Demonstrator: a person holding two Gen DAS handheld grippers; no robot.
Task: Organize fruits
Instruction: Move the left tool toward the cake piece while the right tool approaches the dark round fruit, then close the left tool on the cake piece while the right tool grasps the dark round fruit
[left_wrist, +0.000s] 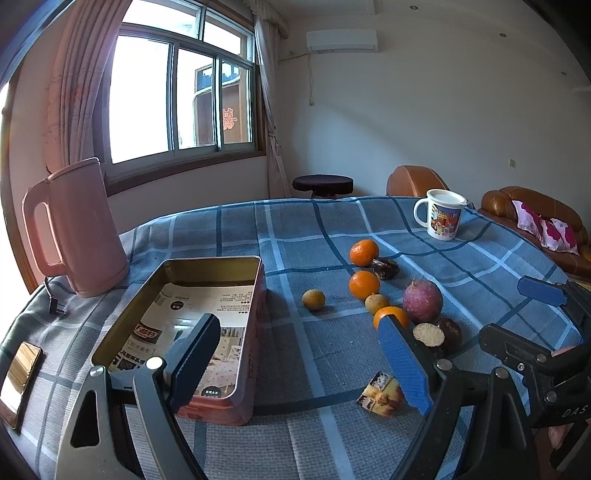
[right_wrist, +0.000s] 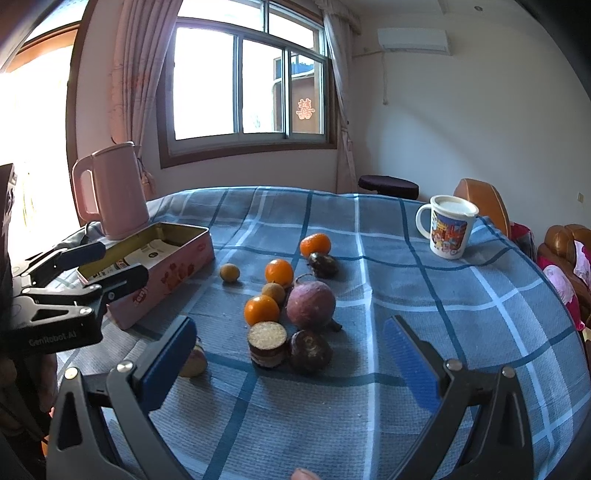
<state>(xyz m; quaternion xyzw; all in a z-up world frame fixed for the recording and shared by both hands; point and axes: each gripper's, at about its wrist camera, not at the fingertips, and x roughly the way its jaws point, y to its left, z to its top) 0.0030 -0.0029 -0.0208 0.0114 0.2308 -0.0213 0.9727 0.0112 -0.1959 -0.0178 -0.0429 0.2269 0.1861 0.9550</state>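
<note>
Fruit lies loose on the blue plaid tablecloth: three oranges (right_wrist: 262, 309), a purple round fruit (right_wrist: 311, 304), small brown-yellow fruits (right_wrist: 229, 273), a cut dark fruit (right_wrist: 267, 341) and dark round ones (right_wrist: 309, 350). An open pink tin (left_wrist: 207, 321) lined with paper stands to the left. My left gripper (left_wrist: 299, 363) is open and empty, above the tin's near right corner. My right gripper (right_wrist: 290, 363) is open and empty, just in front of the cut fruit; it also shows in the left wrist view (left_wrist: 517, 317).
A pink kettle (left_wrist: 79, 229) stands behind the tin. A white printed mug (right_wrist: 448, 229) stands at the back right. A small printed box (left_wrist: 380, 395) lies near the front. A phone (left_wrist: 20, 380) lies at the left edge. Brown chairs stand beyond the table.
</note>
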